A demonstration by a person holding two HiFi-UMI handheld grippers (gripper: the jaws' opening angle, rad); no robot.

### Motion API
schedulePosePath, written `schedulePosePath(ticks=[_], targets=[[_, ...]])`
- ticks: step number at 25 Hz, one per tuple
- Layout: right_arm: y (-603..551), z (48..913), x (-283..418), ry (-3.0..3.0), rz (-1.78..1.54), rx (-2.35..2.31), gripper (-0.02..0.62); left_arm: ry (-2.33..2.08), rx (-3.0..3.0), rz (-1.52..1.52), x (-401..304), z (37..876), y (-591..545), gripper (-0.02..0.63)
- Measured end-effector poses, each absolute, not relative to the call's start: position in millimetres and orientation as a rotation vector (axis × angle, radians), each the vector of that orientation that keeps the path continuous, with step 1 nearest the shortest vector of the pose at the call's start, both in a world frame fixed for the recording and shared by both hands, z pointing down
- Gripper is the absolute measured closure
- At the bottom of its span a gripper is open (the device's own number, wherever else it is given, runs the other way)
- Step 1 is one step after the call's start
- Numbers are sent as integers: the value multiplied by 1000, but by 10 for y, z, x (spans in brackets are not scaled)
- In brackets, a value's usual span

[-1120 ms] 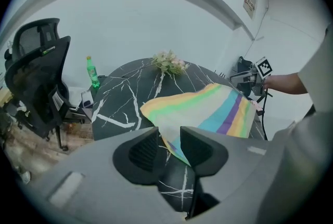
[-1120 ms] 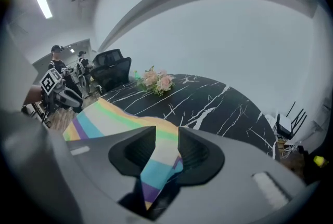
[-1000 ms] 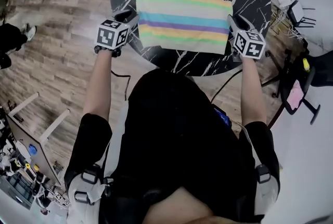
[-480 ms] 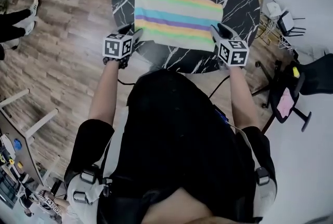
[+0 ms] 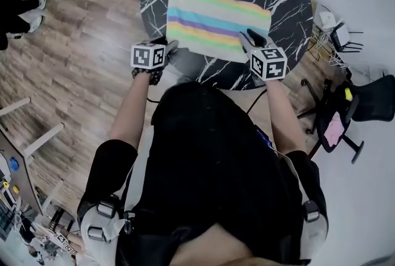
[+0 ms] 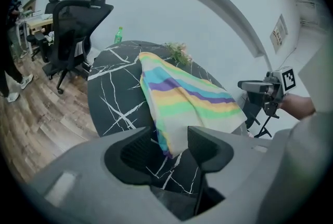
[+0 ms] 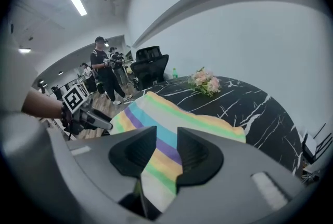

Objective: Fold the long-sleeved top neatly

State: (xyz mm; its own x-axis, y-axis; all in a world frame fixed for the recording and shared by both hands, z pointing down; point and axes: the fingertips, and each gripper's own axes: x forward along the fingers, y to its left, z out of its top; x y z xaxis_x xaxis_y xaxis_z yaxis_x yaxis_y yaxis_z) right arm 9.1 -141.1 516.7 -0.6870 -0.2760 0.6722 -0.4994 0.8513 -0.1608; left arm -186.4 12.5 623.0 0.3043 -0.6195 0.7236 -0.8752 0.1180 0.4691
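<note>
The pastel-striped folded fabric top (image 5: 217, 23) stretches lengthwise between both grippers. The left gripper (image 6: 171, 135), fingers just opened, loosely straddles one near corner. The right gripper (image 7: 166, 135) fingers pinch the other.

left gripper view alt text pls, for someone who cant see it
The left gripper, its fingers apart and just opened, has a corner of a folded pastel-striped top loose between them. The top lies on a round black marble-look table, with the right gripper at the picture's right and an office chair behind.

Black short-sleeved shirt (image 5: 216, 153); grey left gripper (image 5: 170, 46), right gripper (image 5: 247, 37); black-white marker cubes (image 5: 149, 55).
</note>
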Motion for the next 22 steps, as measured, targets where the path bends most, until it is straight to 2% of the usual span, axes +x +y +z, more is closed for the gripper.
schedulePosePath(ticks=[2, 4, 7, 9, 15, 22], targets=[[-1366, 5159, -46, -2366, 431, 528, 466, -1389, 1585, 351, -1839, 6290, 123, 378], [-1326, 5161, -174, -2370, 422, 497, 466, -1373, 1586, 374, -1828, 6340, 138, 404], [-1305, 5207, -301, -2362, 417, 469, 468, -1333, 1609, 395, -1833, 6334, 167, 525], [-1309, 5264, -342, -2350, 418, 455, 469, -1298, 1625, 379, -1849, 6272, 182, 555], [-1315, 5391, -587, -2329, 399, 376, 471, -1221, 1696, 396, -1964, 6085, 343, 584], [-1203, 5328, -1420, -2355, 338, 206, 471, -1228, 1684, 395, -2077, 6038, 575, 583]])
